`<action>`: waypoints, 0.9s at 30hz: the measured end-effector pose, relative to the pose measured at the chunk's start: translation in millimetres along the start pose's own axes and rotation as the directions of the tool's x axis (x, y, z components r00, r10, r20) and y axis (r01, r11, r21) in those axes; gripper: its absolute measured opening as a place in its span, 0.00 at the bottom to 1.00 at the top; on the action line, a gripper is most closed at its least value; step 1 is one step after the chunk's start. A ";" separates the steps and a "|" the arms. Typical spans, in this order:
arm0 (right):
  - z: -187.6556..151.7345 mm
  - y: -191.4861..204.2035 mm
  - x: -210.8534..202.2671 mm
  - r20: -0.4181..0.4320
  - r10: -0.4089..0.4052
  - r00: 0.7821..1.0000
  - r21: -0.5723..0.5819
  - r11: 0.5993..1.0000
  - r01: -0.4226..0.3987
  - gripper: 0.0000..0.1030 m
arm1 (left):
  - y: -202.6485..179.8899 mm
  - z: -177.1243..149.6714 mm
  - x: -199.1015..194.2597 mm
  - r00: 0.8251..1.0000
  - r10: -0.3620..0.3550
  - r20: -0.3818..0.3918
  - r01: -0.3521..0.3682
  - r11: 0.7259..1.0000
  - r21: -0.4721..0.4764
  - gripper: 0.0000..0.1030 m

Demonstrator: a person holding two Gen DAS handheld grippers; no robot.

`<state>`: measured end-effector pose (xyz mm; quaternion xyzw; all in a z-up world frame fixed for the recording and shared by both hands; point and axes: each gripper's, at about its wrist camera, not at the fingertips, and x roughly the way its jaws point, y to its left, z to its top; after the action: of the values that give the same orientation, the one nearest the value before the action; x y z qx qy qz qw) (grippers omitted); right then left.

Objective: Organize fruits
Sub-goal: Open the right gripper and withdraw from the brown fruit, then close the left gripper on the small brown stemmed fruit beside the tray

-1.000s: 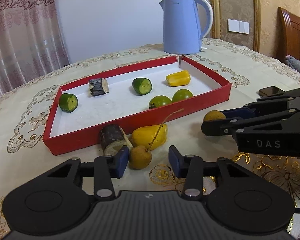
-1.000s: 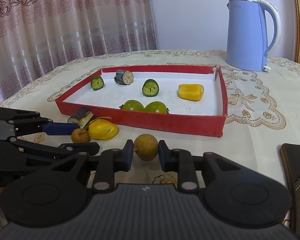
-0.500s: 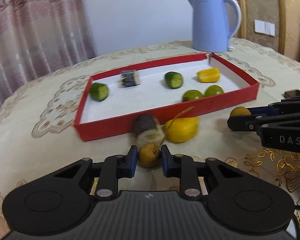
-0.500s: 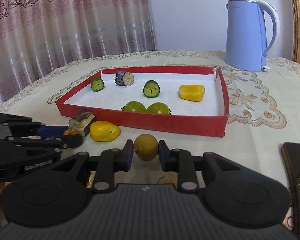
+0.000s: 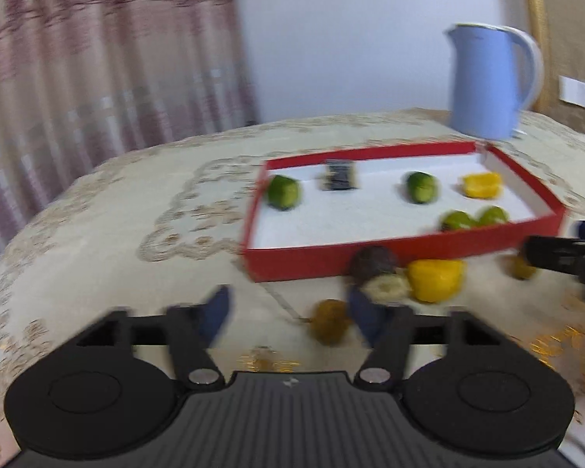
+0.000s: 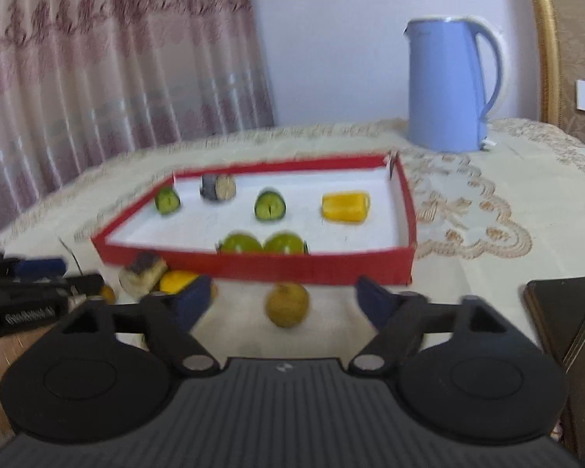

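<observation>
Red cardboard forms the shallow tray [image 6: 405, 210] in the middle of the lace-patterned tablecloth [image 6: 487, 210], with a white floor inside. In the tray lie 2 cut cucumber-like green pieces [image 6: 167, 200] along the far side, a dark sugarcane-like chunk [image 6: 217, 187] between them, a yellow piece [image 6: 345, 206] toward the right, and 2 round green fruits [image 6: 263, 242] touching each other against the near wall.

Outside the tray, just in front of its near wall, sit another dark chunk [image 5: 375, 269] and a yellow fruit [image 5: 435, 279], side by side and touching.

The left gripper [image 5: 288, 318] has just been opening; its blue pads stand spread, and a small brown round fruit [image 5: 329, 321] lies on the cloth between them, close by the right pad, though motion blur hides whether it touches. A thin stem trails from it to the left.

The right gripper [image 6: 279, 300] has also just been opening and is spread wide. A second brown round fruit [image 6: 287, 304] rests on the cloth between its pads, clear of both, just near of the tray's wall.

A pale blue kettle [image 6: 446, 85] stands on the far side of the tray, toward its right end. A dark phone [image 6: 565, 312] lies at the right edge of the right-wrist view. Pink curtains [image 6: 97, 78] hang at the far left.
</observation>
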<state>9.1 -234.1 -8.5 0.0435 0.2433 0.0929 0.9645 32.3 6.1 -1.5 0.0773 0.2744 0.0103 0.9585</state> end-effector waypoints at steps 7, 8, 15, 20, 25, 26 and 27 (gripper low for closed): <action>5.0 36.7 -4.5 -0.038 -0.120 0.992 -0.135 0.984 0.114 1.00 | 12.7 2.3 -2.6 0.996 0.093 0.010 -0.092 0.995 -0.033 0.75; 3.8 41.6 -5.6 -0.030 -0.151 0.988 -0.157 0.977 0.144 1.00 | 13.8 2.0 -1.9 0.995 0.096 0.010 -0.096 0.995 -0.035 0.75; -0.1 48.4 -26.3 0.044 -0.142 0.989 -0.189 0.971 0.148 1.00 | 19.6 -3.5 4.5 0.992 0.122 -0.030 -0.123 0.992 -0.042 0.75; -3.5 29.5 -30.2 0.016 -0.041 0.999 -0.081 0.996 0.042 1.00 | 22.7 -7.9 5.7 0.992 0.122 -0.041 -0.124 0.991 -0.045 0.75; -13.5 31.2 -35.6 0.048 -0.115 0.992 -0.166 0.979 0.122 1.00 | 28.4 -20.2 -11.6 0.998 -0.007 0.065 0.010 0.999 -0.034 0.75; -15.1 30.9 -38.0 0.064 -0.119 0.991 -0.179 0.975 0.129 1.00 | 28.0 -24.3 -15.9 0.995 -0.042 0.086 0.044 0.999 -0.021 0.75; -16.1 29.9 -38.8 0.071 -0.118 0.990 -0.190 0.973 0.130 1.00 | 26.4 -27.7 -18.9 0.993 -0.069 0.096 0.069 0.998 -0.004 0.75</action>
<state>-36.9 -212.0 -0.9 -0.0632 0.2065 0.0543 0.9749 2.3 35.0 -10.8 0.0645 0.2303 -0.0255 0.9706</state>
